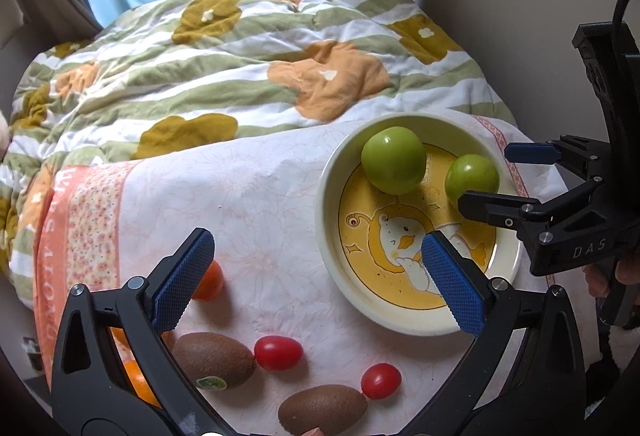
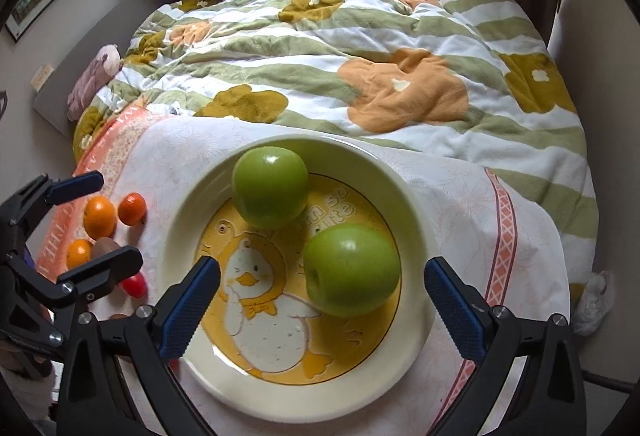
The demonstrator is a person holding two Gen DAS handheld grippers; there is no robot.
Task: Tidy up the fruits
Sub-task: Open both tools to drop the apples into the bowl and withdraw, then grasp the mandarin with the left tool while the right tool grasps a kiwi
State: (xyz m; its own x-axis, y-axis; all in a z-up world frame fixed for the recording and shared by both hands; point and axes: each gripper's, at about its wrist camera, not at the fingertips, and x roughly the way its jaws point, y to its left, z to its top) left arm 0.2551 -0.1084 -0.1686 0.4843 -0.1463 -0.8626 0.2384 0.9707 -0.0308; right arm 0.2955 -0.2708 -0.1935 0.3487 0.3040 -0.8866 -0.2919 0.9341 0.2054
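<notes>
Green apples, one [image 2: 270,193] at twelve o'clock, one [image 2: 352,270] at three, sit in the duck plate [image 2: 412,220]; right gripper [image 2: 322,310] gapes empty above. Left gripper [image 1: 316,280], spread wide, should next take a kiwi [image 1: 214,360].

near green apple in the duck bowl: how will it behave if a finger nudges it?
The near green apple looks round and glossy, so it would probably roll across the bowl toward the far green apple. The raised rim should contain it. Skin looks smooth, so the pads may slip unless they close across its widest part.
</notes>
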